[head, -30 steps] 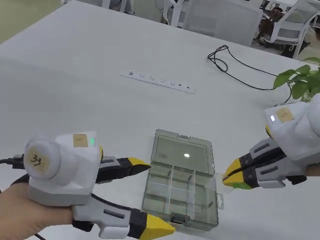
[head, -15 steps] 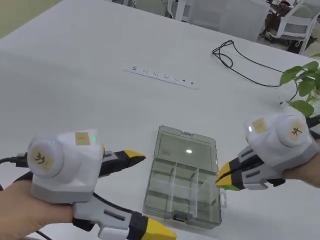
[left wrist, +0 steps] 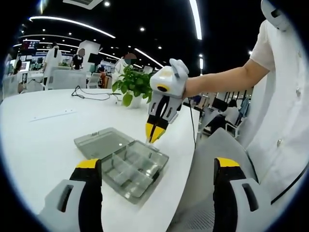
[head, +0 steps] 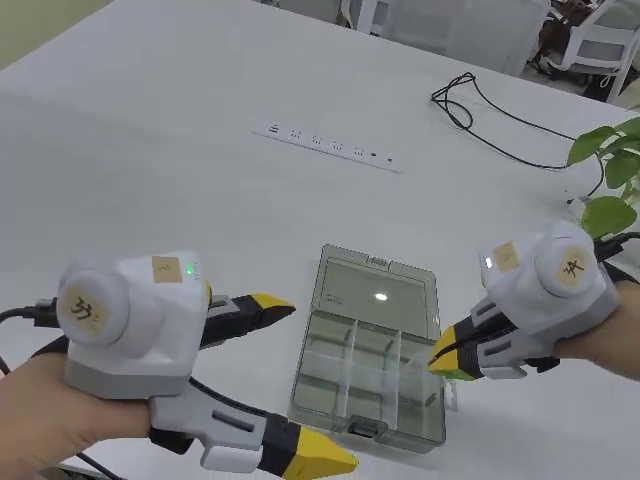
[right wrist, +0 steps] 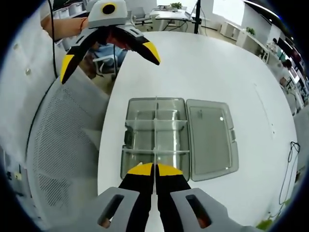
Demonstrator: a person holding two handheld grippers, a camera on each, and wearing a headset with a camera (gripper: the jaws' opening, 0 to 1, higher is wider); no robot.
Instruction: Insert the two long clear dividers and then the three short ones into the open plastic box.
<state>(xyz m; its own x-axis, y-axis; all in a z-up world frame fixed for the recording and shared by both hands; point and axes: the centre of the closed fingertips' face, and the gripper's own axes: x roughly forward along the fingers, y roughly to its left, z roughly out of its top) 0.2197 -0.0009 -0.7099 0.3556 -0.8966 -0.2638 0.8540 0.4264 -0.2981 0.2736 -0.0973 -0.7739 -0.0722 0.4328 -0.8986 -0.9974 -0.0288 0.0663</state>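
The open plastic box (head: 322, 390) lies near the table's front edge, its lid (head: 378, 290) flat behind it. Clear dividers stand across its tray (right wrist: 140, 140). My right gripper (head: 440, 362) hovers over the box's right side, shut on a clear divider (right wrist: 155, 145). In the right gripper view that divider shows edge-on, running forward from the shut jaws (right wrist: 154, 169) over the tray. My left gripper (head: 310, 385) is left of the box, open and holding nothing. In the left gripper view its jaws (left wrist: 157, 166) frame the box (left wrist: 130, 164), with the right gripper (left wrist: 155, 133) above the far side.
A white power strip (head: 330, 147) lies further back on the white table (head: 150, 150), with a black cable (head: 500, 110) behind it. A green plant (head: 610, 170) stands at the right. A mesh chair (right wrist: 63, 145) sits at the table's near edge.
My right gripper has moved left with the divider, from beside the box's right edge to over its right side. The left gripper has barely moved. The head camera has shifted.
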